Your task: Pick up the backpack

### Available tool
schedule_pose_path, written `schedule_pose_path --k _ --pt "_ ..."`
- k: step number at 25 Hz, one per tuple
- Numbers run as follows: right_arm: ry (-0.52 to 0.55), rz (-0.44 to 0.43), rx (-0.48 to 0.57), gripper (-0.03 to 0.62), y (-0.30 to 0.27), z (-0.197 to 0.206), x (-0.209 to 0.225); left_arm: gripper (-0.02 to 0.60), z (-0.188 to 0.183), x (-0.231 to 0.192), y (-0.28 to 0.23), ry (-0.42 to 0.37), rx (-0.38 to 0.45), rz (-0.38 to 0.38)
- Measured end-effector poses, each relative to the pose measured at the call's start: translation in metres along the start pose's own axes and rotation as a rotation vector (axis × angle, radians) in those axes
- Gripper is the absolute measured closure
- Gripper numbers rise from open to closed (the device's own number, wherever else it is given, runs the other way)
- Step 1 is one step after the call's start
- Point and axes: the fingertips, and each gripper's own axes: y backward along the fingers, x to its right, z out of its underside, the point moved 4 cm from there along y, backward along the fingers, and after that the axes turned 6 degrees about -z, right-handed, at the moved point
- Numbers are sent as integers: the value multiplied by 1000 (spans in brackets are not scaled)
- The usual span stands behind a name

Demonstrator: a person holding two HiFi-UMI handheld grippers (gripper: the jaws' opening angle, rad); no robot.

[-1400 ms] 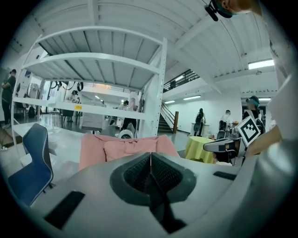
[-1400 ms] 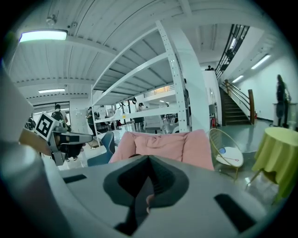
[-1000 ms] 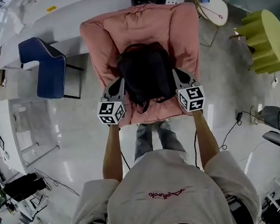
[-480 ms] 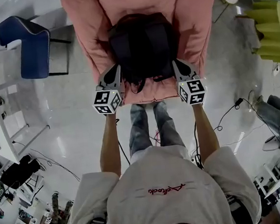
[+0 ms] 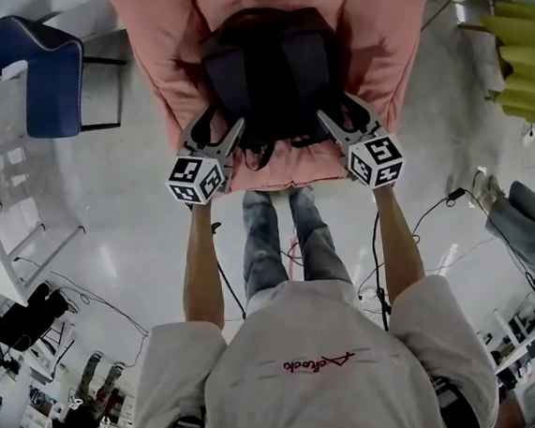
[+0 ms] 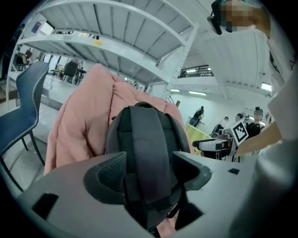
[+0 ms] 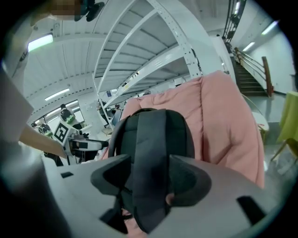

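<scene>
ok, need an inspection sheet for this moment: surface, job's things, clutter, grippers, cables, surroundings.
surface: pink armchair, cushioned.
job's things: black backpack upright on the seat against the backrest, straps facing the person.
clutter: nothing seen on the seat.
grippers: left gripper fingers opening, a strap between them, not clamped; right gripper likewise around the other strap.
cables: loose cable on the floor right of the person, more at the left.
surroundings: blue chair, yellow-green stool, glossy floor.

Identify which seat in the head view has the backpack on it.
The pink armchair, in the middle: the backpack sits on its cushions. The blue chair at left and yellow stool at right hold no bag.
</scene>
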Motion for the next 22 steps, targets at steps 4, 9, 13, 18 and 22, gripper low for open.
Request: schedule_pose_path --k 4,9,13,18,22 --pt "32 -65 -35 306 -15 -1 5 258 -1 -8 -14 -8 -14 26" --pt "37 -126 -85 303 -39 4 15 258 -1 -3 -36 -37 -63 130" --pt "14 -186 -97 341 -47 8 6 266 -2 0 -30 -26 -52 172" --pt "-26 -315 -117 406 -43 5 -7 303 -4 9 -21 -12 -48 257" --pt "-78 -460 -143 428 -44 -4 -18 419 -17 7 -11 53 0 345"
